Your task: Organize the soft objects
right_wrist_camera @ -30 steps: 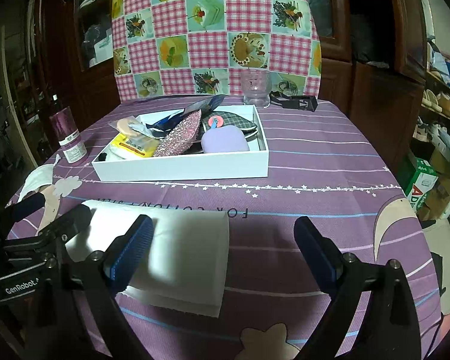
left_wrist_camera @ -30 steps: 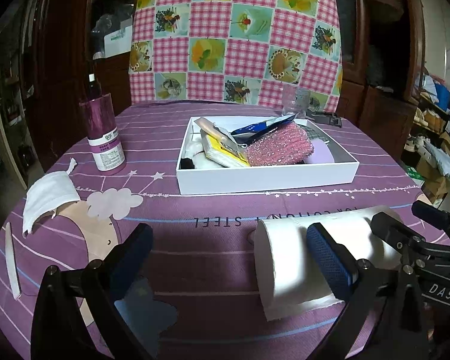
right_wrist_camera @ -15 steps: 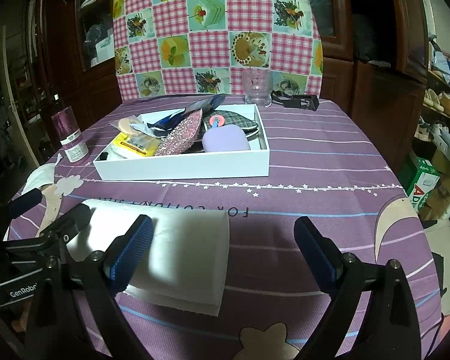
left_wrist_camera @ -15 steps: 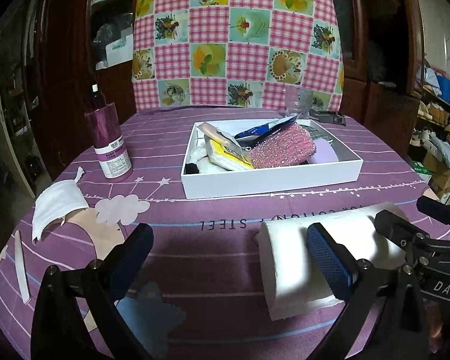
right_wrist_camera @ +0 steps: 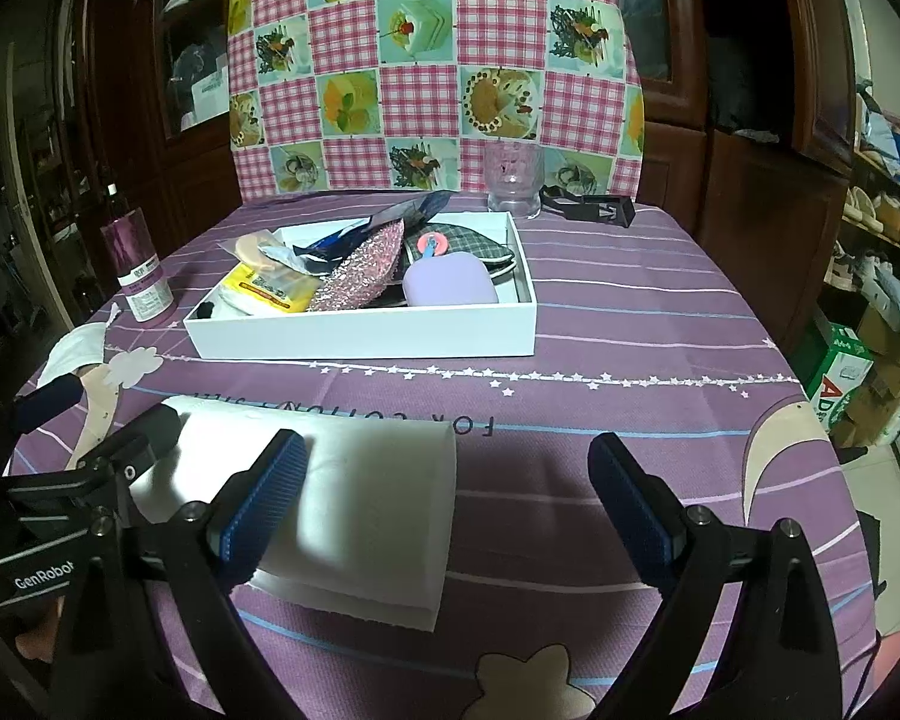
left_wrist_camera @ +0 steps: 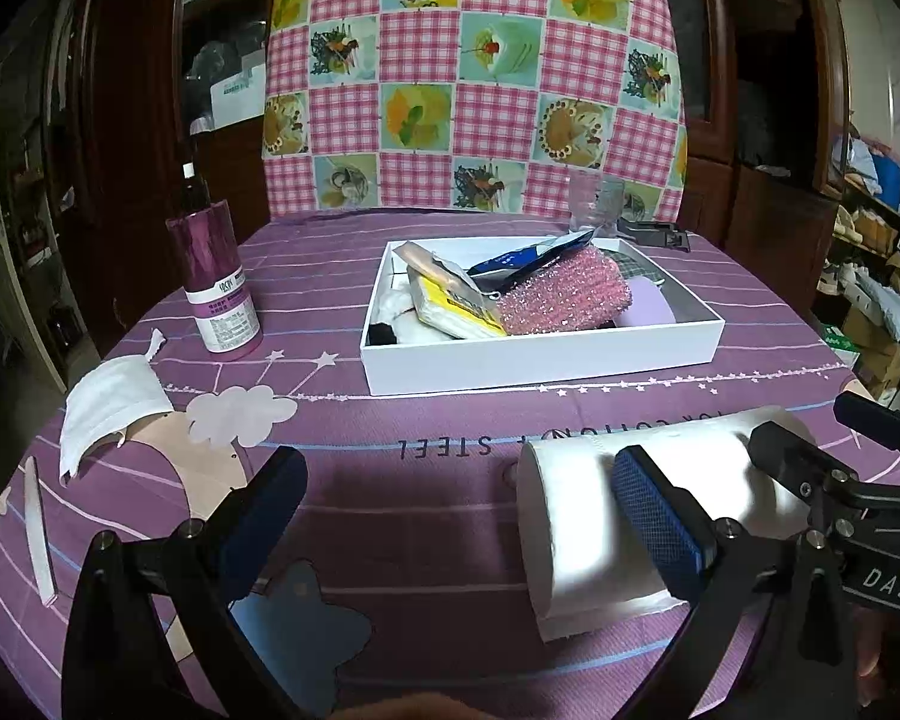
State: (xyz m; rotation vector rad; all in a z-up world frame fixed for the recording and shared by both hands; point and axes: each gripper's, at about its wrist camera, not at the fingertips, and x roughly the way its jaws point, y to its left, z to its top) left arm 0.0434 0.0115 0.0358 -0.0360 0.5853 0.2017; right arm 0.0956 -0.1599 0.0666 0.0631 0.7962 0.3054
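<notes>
So we've got both grippers hovering low over the purple star-print counter (left_wrist_camera: 450,276), and the white roll of soft paper (left_wrist_camera: 576,516) lies on its side right between them. The left gripper (left_wrist_camera: 462,510) has its jaws spread wide with nothing in them, same deal for the right gripper (right_wrist_camera: 444,498). Only the left view really shows the crumpled white face mask (left_wrist_camera: 111,408) and the thin white strip (left_wrist_camera: 39,531) near the edge; the right view gives us the lavender pouch (right_wrist_camera: 450,285) inside the shallow white cardboard box (right_wrist_camera: 360,339) way better. Compared to a second ago, barely anything's changed; the left camera just sits slightly further back.
</notes>
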